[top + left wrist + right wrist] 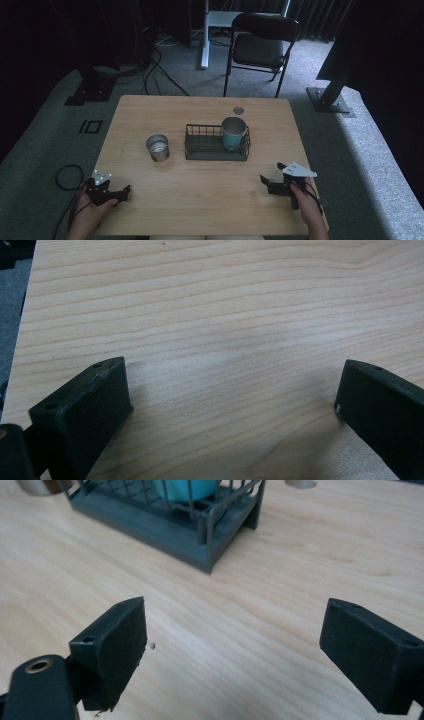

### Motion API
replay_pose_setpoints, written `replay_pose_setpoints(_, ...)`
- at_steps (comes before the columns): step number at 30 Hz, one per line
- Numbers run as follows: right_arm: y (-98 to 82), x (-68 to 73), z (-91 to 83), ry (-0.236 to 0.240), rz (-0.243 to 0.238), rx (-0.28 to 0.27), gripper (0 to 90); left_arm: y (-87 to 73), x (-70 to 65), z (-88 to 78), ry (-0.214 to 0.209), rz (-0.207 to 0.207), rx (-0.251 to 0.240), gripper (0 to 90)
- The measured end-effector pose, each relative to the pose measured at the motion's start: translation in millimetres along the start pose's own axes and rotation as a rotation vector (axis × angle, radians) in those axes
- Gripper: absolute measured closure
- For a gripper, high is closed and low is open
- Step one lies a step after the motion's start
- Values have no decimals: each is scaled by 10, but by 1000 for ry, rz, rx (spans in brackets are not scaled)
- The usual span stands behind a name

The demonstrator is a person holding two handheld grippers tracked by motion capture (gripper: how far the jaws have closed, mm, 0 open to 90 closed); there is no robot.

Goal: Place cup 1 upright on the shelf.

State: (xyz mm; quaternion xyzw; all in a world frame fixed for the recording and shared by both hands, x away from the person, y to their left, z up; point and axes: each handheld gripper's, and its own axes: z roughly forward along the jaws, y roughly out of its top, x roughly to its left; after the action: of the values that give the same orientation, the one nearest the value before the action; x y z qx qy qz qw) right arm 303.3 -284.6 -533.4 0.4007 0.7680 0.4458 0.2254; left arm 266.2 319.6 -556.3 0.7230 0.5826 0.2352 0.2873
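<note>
A dark wire basket (217, 150) stands mid-table, and a teal cup (233, 132) sits upright in its right end. Left of the basket a silver metal cup (157, 147) stands on the wood. My left gripper (125, 192) rests near the front left corner, open, with bare wood between its jaws (235, 405). My right gripper (270, 175) is at the front right, open and empty, aimed at the basket (200, 535), whose near corner and the teal cup (182, 489) show beyond its jaws (235, 640).
The wooden table (200, 200) has a small round hole (238, 110) near its far edge. A black folding chair (260, 47) stands behind the table on grey carpet. Cables (67, 175) lie on the floor at left.
</note>
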Motion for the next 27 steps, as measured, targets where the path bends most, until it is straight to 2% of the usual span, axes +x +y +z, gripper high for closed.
replay_pose_setpoints(5, -77, -48, -23, 51, -5, 19, 114, 0, 0, 0, 0, 0, 0, 18)
replay_pose_setpoints(10, -156, -100, -22, 73, 11, 47, 114, 0, 0, 0, 0, 0, 0, 18)
replay_pose_setpoints(23, -281, -172, -69, 89, -9, 123, 114, 0, 0, 0, 0, 0, 0, 18)
replay_pose_setpoints(25, -288, -173, -81, 89, -23, 119, 114, 0, 0, 0, 0, 0, 0, 18)
replay_pose_setpoints(27, -293, -180, -87, 85, -13, 130, 114, 0, 0, 0, 0, 0, 0, 18)
